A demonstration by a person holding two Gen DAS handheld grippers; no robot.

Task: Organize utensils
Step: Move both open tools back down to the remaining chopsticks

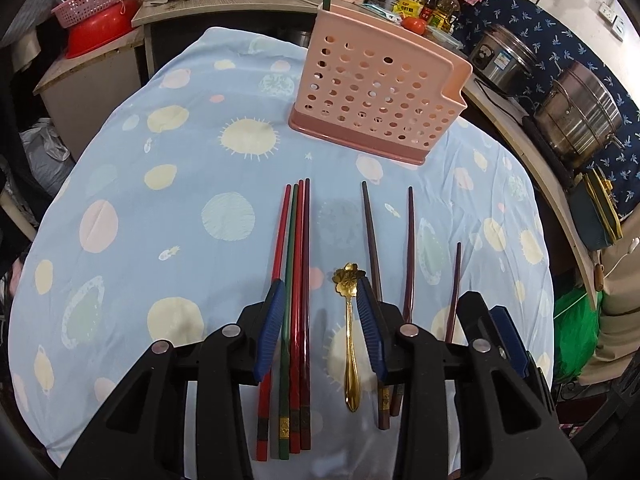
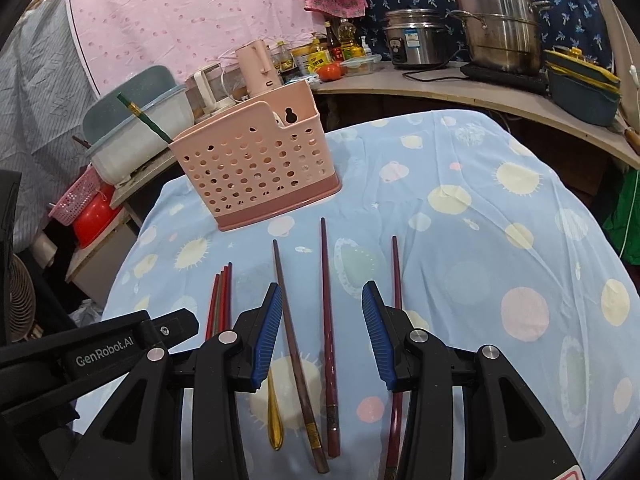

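A pink perforated utensil holder (image 1: 378, 96) stands at the far side of the table, also in the right wrist view (image 2: 256, 164), with a green chopstick (image 2: 144, 118) sticking out of it. A bundle of red and green chopsticks (image 1: 294, 300) lies on the cloth, also in the right wrist view (image 2: 220, 300). A gold spoon (image 1: 349, 328) lies beside it. Three dark chopsticks (image 2: 328, 332) lie further right. My left gripper (image 1: 320, 320) is open above the bundle and spoon. My right gripper (image 2: 320, 328) is open above the dark chopsticks.
The table wears a blue spotted cloth (image 1: 160, 208). A curved counter (image 2: 460, 88) behind holds steel pots (image 2: 496, 20), a rice cooker (image 2: 416, 38), bottles and a tomato. A red basin with a pink basket (image 1: 96, 20) sits at the left.
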